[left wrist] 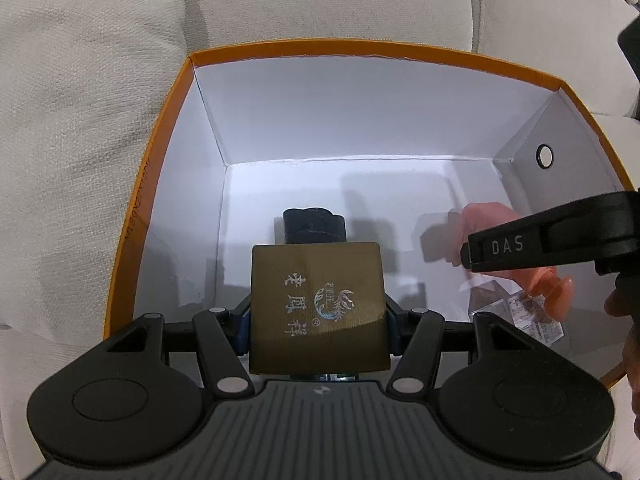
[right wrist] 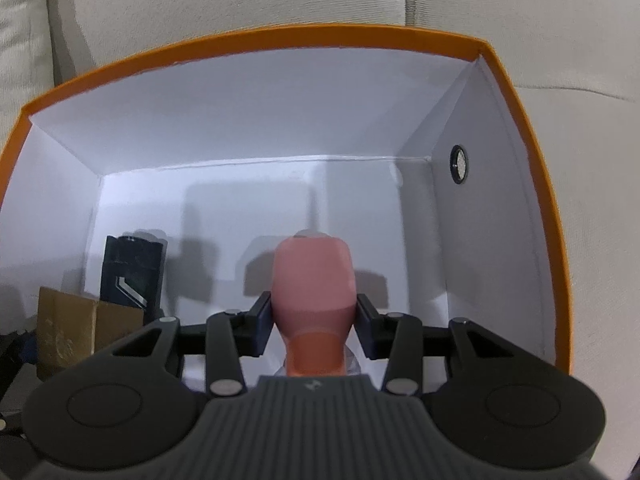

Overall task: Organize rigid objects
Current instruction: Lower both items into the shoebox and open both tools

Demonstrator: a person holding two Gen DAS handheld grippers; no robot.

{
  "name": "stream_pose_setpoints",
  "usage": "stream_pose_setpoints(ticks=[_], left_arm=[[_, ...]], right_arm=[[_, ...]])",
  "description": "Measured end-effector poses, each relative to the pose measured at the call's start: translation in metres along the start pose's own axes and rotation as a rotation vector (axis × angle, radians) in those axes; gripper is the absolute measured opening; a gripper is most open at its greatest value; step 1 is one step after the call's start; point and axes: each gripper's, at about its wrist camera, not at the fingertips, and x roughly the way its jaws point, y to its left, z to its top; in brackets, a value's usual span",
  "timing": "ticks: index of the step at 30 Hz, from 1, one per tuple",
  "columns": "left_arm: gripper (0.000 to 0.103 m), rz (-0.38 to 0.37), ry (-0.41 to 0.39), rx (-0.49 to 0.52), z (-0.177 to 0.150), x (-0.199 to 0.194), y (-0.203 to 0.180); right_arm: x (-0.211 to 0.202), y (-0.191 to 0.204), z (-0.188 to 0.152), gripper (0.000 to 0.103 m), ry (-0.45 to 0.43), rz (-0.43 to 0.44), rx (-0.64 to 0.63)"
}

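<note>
Clamped tight in the left gripper (left wrist: 318,326) is one small brown cardboard box (left wrist: 318,304) with printed Chinese characters and a crest on its face, held over the left part of the orange-rimmed carton (left wrist: 168,128), white inside, which sits on a cream sofa (left wrist: 80,120). Right behind that brown box stands one dark cylindrical container (left wrist: 314,230) on the carton floor, and whether the two touch I can't say. Over on the other side, the right gripper (right wrist: 314,320) is squeezing one pink plastic bottle (right wrist: 314,276) around its lower body, just above the darker neck, with some clear wrapping (left wrist: 520,312) trailing off its end.

The brown box looks light and stiff, with flat sides that suit a squeeze across its width, though thin card could dent under too much force. That bottle looks smooth and rounded, probably slippery, so the waist near the neck seems the safest hold. One round grommet hole (right wrist: 460,165) shows in the carton's right wall. Count so far: three objects, two of them in the air, one down.
</note>
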Motion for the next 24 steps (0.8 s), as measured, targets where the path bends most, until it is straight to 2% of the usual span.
stream_pose_setpoints(ticks=[6, 11, 16, 24], left_arm=[[0.067, 0.003, 0.003, 0.01, 0.001, 0.002, -0.001], [0.067, -0.002, 0.005, 0.01, 0.002, 0.004, -0.001], [0.067, -0.009, 0.008, 0.008, 0.002, 0.005, 0.0], [0.067, -0.022, 0.015, 0.008, 0.0, 0.005, 0.002]], right_arm=[[0.002, 0.008, -0.003, 0.044, 0.002, -0.039, -0.06], [0.004, 0.009, -0.001, 0.044, 0.014, -0.048, -0.062], [0.011, 0.01, -0.001, 0.044, 0.062, -0.051, -0.055], [0.015, 0.009, 0.001, 0.049, 0.097, -0.049, -0.042]])
